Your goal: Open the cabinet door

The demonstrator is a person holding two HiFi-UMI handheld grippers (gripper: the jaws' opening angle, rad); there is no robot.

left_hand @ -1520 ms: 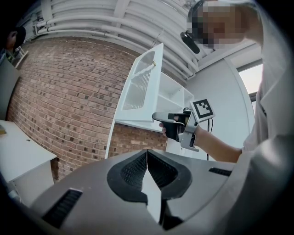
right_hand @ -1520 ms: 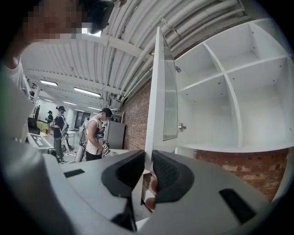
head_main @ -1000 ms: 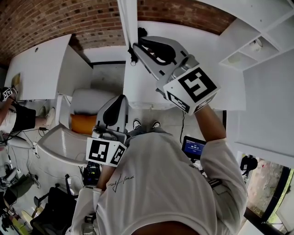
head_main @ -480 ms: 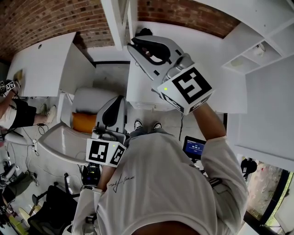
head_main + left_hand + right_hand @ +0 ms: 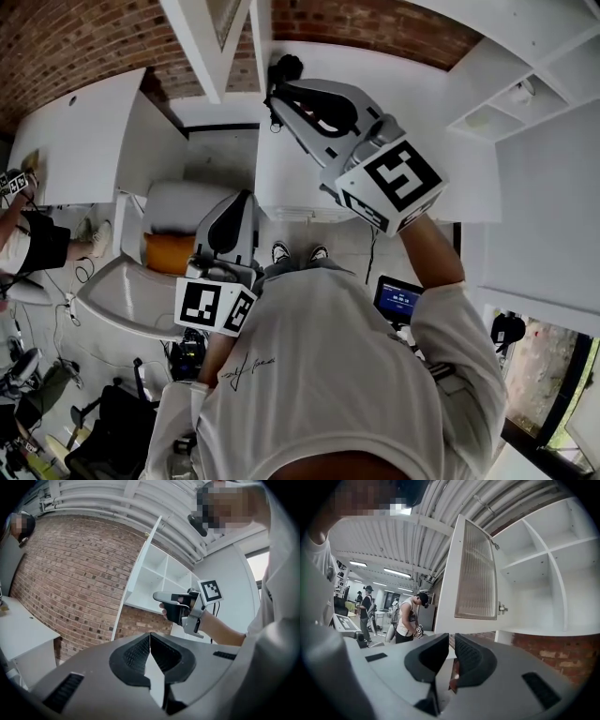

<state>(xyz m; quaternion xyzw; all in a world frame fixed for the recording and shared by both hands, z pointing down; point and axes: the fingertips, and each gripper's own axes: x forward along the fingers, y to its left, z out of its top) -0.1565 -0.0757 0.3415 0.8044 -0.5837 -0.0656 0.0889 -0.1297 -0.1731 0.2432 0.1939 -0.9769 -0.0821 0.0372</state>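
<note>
The white cabinet door (image 5: 199, 52) with its ribbed glass panel stands swung out from the open-shelved cabinet (image 5: 511, 94). In the right gripper view the door (image 5: 476, 573) shows face-on, hinged at its right to the cabinet (image 5: 543, 573). My right gripper (image 5: 275, 80) is raised just below the door. Its jaws (image 5: 451, 639) are nearly shut, with a thin slit and nothing in it. My left gripper (image 5: 247, 199) hangs lower at waist height, its jaws (image 5: 150, 637) shut and empty. The left gripper view shows the door (image 5: 133, 585) and the right gripper (image 5: 158, 595) beside it.
A brick wall (image 5: 94, 37) backs the cabinet. Below the right gripper lies a white counter (image 5: 441, 122); a white desk (image 5: 84, 141) stands at the left. A chair with an orange cushion (image 5: 169, 251) and a small screen (image 5: 398, 300) sit on the floor. People (image 5: 410, 618) stand behind.
The door has swung out to the left in the head view, away from the cabinet and the right gripper. Both grippers have stayed about where they were.
</note>
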